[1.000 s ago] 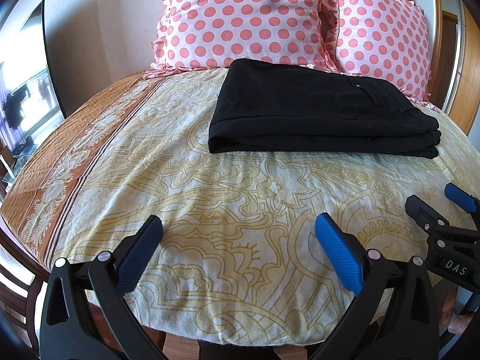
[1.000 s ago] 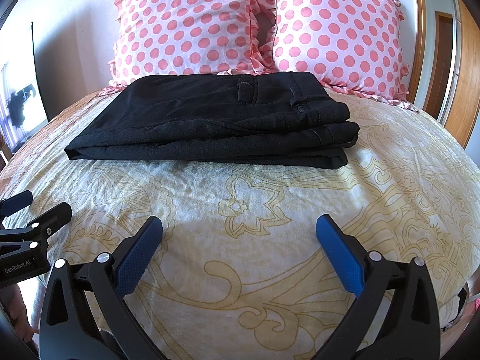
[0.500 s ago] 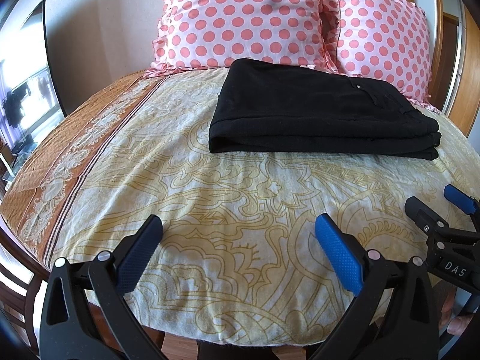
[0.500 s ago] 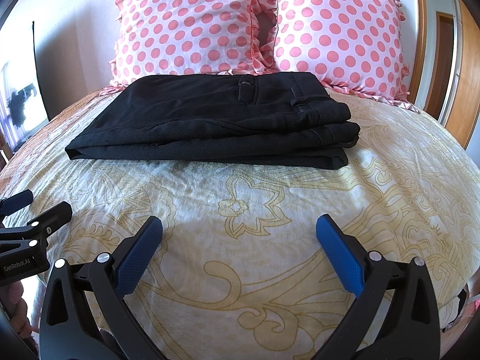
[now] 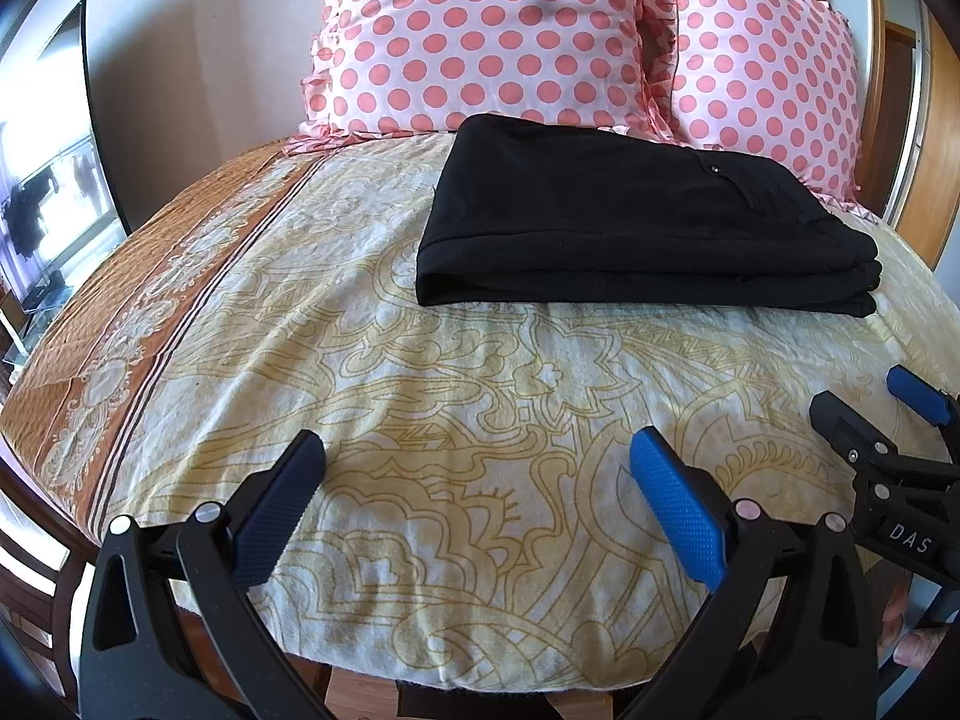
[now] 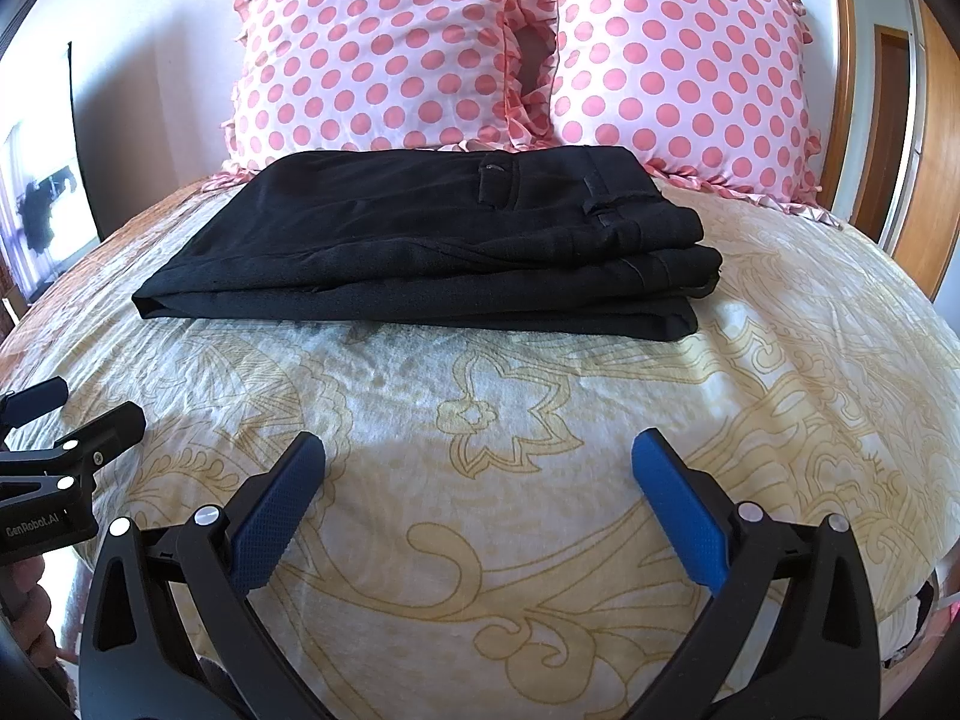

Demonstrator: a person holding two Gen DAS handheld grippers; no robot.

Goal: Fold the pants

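Nothing has moved over the last second: the pants [image 6: 420, 252] lie folded on the bed [image 6: 540, 450] by the pillows [image 6: 384, 42]. The left gripper [image 5: 477, 489] and right gripper [image 6: 477, 489] still hover well back, spread wide and empty, so folding looks finished.

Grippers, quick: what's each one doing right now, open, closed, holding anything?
Left gripper: open, holding nothing, above the bedspread short of the folded black pants.
Right gripper: open, holding nothing, also short of the pants.

Matt black cloth pants [image 6: 432, 252] lie on a soft printed bedspread [image 6: 510, 420] before glossy satin pillows [image 6: 384, 54].
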